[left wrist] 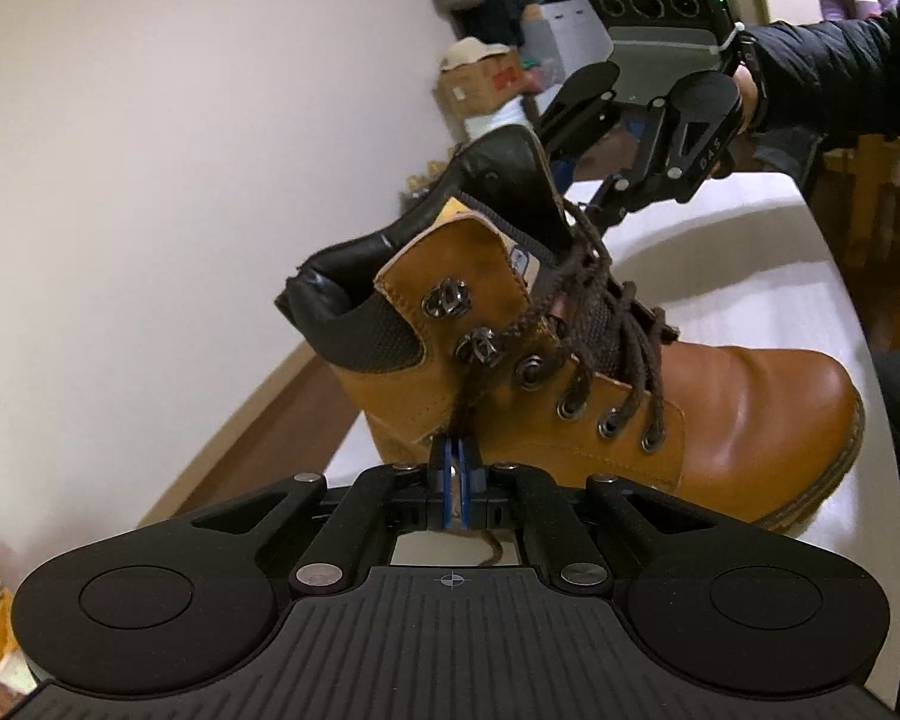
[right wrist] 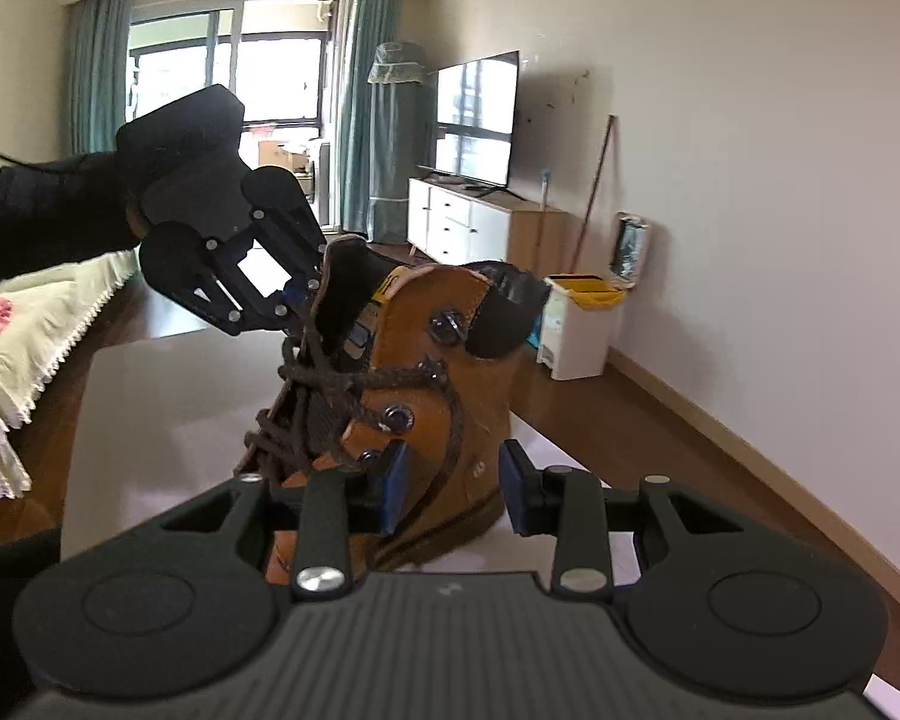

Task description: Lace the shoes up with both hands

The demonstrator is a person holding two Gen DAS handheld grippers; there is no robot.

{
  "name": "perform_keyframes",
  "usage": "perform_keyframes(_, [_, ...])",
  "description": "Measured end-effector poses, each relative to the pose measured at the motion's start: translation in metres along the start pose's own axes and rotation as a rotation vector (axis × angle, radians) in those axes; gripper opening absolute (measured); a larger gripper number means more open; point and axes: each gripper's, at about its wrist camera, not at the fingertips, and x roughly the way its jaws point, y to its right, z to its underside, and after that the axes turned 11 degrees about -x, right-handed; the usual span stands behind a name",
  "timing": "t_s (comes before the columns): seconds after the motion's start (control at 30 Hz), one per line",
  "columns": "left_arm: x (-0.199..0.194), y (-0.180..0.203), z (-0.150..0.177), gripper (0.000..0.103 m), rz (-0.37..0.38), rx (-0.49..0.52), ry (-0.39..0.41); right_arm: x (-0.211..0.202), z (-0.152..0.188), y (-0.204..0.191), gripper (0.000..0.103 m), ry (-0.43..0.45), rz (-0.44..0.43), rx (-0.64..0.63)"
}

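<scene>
Upper-hook lacing in hand: left tool (left wrist: 453, 468) clenched on the lace (left wrist: 513, 324), right tool (right wrist: 453, 489) released beside the boot (right wrist: 438, 396); next, hook the lace.

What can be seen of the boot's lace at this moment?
The lace is a dark brown, round braided cord. It crisscrosses through the metal eyelets of the tan leather boot, loose and slack near the top, not tied. One strand runs off an upper hook down to the left gripper, whose blue fingers are shut on it, its end trailing below. In the right wrist view another strand hangs down the boot's side between the right gripper's parted fingers, unpinched.
</scene>
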Motion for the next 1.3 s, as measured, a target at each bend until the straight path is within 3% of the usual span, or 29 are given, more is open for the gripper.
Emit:
perform_keyframes(0.03, [-0.003, 0.003, 0.001, 0.002, -0.006, -0.007, 0.009, 0.0, 0.001, 0.003, 0.032, 0.001, -0.012, 0.012])
perform_keyframes(0.1, [-0.007, 0.005, 0.002, 0.002, -0.016, -0.029, 0.032, -0.002, 0.003, 0.009, 0.007, 0.004, -0.035, 0.051])
perform_keyframes(0.13, [-0.01, 0.007, 0.003, 0.002, -0.026, -0.042, 0.046, -0.003, 0.004, 0.011, 0.004, 0.01, -0.045, 0.074])
perform_keyframes(0.23, [-0.009, 0.01, 0.007, 0.002, -0.088, -0.045, 0.032, -0.006, 0.004, 0.008, 0.003, 0.001, -0.021, 0.078])
perform_keyframes(0.37, [-0.012, 0.007, 0.015, 0.001, -0.173, -0.058, 0.02, -0.013, 0.003, -0.005, 0.003, -0.081, 0.191, -0.058])
perform_keyframes(0.53, [-0.019, -0.001, 0.032, 0.0, -0.225, -0.118, -0.006, -0.021, 0.013, -0.007, 0.002, -0.127, 0.265, -0.06])
perform_keyframes(0.63, [-0.026, 0.0, 0.042, 0.0, -0.219, -0.137, -0.003, -0.027, 0.022, -0.005, 0.002, -0.147, 0.273, -0.023])
perform_keyframes(0.77, [-0.036, 0.006, 0.034, 0.0, -0.17, -0.146, 0.061, -0.031, 0.023, -0.009, 0.002, -0.141, 0.266, -0.011])
perform_keyframes(1.0, [-0.026, 0.01, 0.014, 0.007, -0.12, -0.075, 0.074, -0.024, 0.012, -0.013, 0.003, -0.14, 0.239, -0.056])
perform_keyframes(1.3, [-0.016, 0.018, 0.007, 0.033, -0.115, 0.009, 0.095, -0.024, 0.007, -0.021, 0.003, -0.15, 0.231, -0.054])
